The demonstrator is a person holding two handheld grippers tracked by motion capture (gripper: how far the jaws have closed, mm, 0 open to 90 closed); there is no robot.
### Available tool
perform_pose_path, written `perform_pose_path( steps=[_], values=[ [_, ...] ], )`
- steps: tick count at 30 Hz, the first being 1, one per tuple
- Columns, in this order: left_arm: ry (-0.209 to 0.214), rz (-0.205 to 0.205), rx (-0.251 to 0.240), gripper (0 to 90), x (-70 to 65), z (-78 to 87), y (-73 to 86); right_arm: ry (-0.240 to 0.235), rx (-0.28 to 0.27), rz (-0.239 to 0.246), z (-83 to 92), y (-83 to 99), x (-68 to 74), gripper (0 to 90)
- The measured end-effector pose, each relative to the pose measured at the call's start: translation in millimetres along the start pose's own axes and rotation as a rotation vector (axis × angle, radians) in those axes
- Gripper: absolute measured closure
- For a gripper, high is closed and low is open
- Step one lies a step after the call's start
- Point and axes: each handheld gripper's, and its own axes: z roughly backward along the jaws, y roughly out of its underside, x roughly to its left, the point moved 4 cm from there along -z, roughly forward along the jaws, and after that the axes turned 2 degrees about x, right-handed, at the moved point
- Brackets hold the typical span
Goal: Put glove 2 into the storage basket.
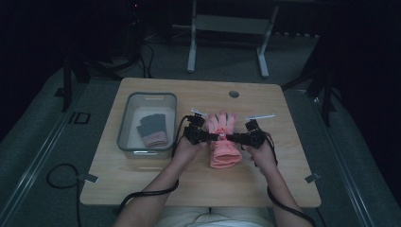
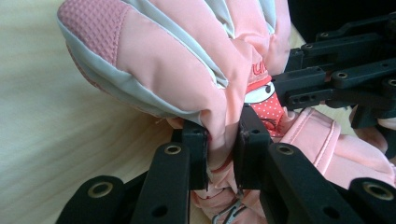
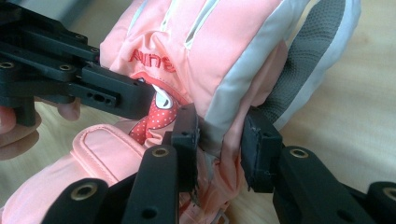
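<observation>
**Inspector A:** A pink padded glove [image 1: 223, 139] is found lying near the middle of the wooden table [image 1: 142, 179], fingers toward the far edge and cuff toward the near edge. It is approached from both sides. To its left a grey bin [image 1: 124, 132] is noted, with a folded grey and pink item [image 1: 153, 130] inside.

**Inspector B:** The grips are to be recorded. The left gripper [image 2: 222, 149] is seen clamped on a fold of the glove's left edge; the fabric is squeezed flat between the pads. The right gripper [image 3: 219, 149] is set over the opposite edge, where pink shell meets grey trim. One pad is pressed against the cloth, but a gap is seen beside the other, so a full clamp cannot be confirmed.

**Inspector A:** Handling is judged as follows: the item is light, soft and thickly padded, with no stiffness of its own. Sagging and bunching are to be expected when it is lifted. The shell appears smooth and is likely somewhat slippery.

**Inspector B:** Agreed. Hold is best taken at the side seams near the wrist, where enough material can be gathered. The textured grey patch [image 3: 308, 60] is considered the surer surface.
</observation>
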Motion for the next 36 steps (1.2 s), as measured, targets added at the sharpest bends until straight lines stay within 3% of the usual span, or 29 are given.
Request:
perform_pose_path(
  steps=[8,12,23,36],
  values=[
    [-0.041,-0.028,-0.054,77.8,-6.5,43.7,-15.0,-0.016,-0.057,0.054,12.5,-31.0,29.0,69.6],
    [-0.05,-0.024,-0.071,77.8,-4.9,58.0,-18.1,-0.023,-0.065,0.075,12.5,-42.1,40.5,69.6],
    [-0.145,-0.022,-0.141,77.8,7.7,121.0,-30.3,-0.031,-0.091,0.167,-0.1,-90.2,88.4,69.9],
    [-0.22,-0.003,-0.171,77.7,25.2,170.9,-30.0,-0.078,-0.083,0.219,-21.2,-124.4,129.9,70.2]
  ],
)
